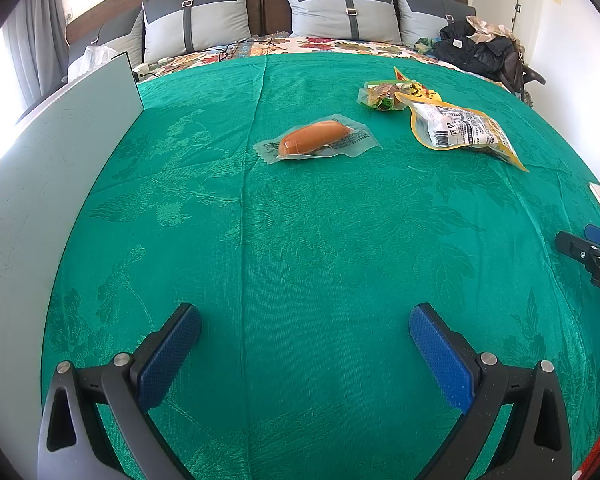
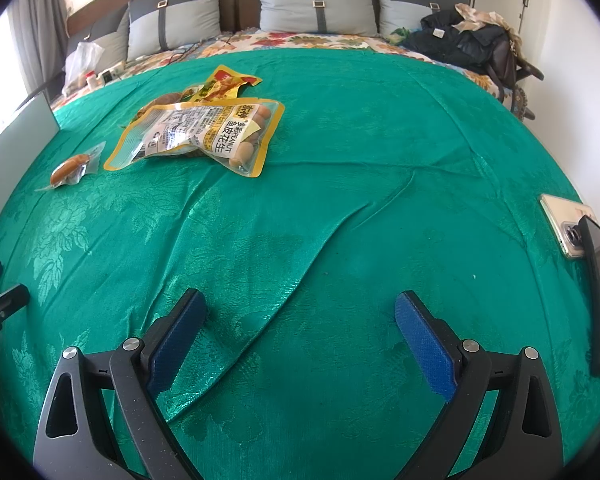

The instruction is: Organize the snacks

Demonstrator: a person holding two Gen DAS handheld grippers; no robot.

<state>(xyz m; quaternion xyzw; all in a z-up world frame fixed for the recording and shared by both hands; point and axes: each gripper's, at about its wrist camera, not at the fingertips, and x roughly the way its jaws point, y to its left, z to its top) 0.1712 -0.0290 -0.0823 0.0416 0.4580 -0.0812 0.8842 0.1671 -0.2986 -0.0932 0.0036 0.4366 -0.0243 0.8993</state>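
On the green bedspread, well ahead of both grippers: sealed sausage; yellow peanut bag just beside it; a further packet, possibly dried fruit, behind. Left gripper and right gripper: fingers spread wide, grasping nothing.

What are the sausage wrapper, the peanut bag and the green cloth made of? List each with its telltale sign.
Sausage wrapper: thin clear plastic film, glossy; the sausage shows through.
Peanut bag: glossy printed plastic, probably laminated; it glints and has a clear window showing nuts.
Green cloth: woven fabric with a satin-like sheen; raised floral pattern and soft creases.
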